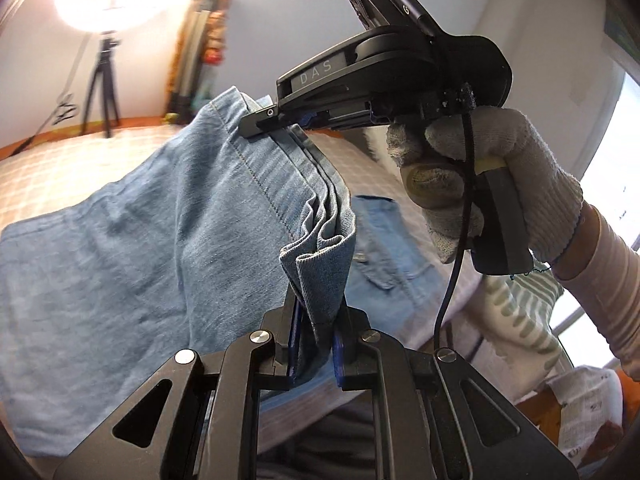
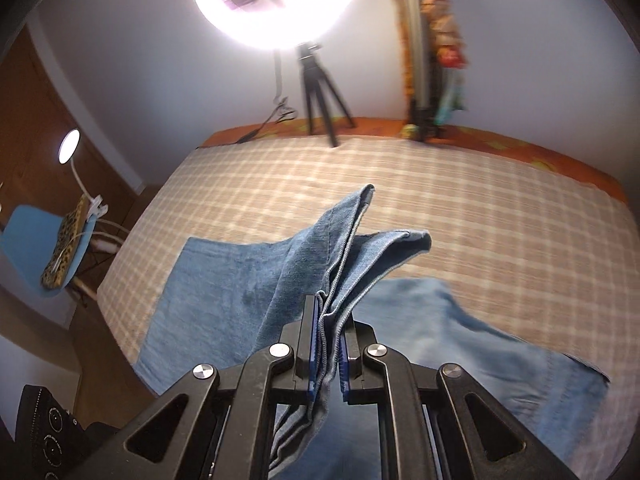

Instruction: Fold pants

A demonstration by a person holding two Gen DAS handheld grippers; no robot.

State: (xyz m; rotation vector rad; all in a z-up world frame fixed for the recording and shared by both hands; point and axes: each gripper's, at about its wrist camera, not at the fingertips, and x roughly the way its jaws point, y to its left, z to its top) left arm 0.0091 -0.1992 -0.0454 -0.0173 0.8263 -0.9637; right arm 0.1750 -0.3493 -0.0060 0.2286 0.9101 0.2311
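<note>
Light blue denim pants (image 1: 132, 248) lie partly on a checked bed and are lifted at one end. My left gripper (image 1: 316, 320) is shut on a bunched hem corner of the pants. My right gripper (image 1: 280, 124), held in a gloved hand (image 1: 492, 184), is shut on the same hem edge farther up. In the right wrist view, the right gripper (image 2: 326, 344) pinches several stacked hem layers of the pants (image 2: 224, 280), which drape down onto the bed on both sides.
The beige checked bedcover (image 2: 460, 200) spreads wide behind the pants. A ring light (image 2: 276, 0) on a tripod (image 2: 320, 92) stands at the far edge. A blue chair (image 2: 36, 248) stands left of the bed. A striped cushion (image 1: 520, 320) lies at the right.
</note>
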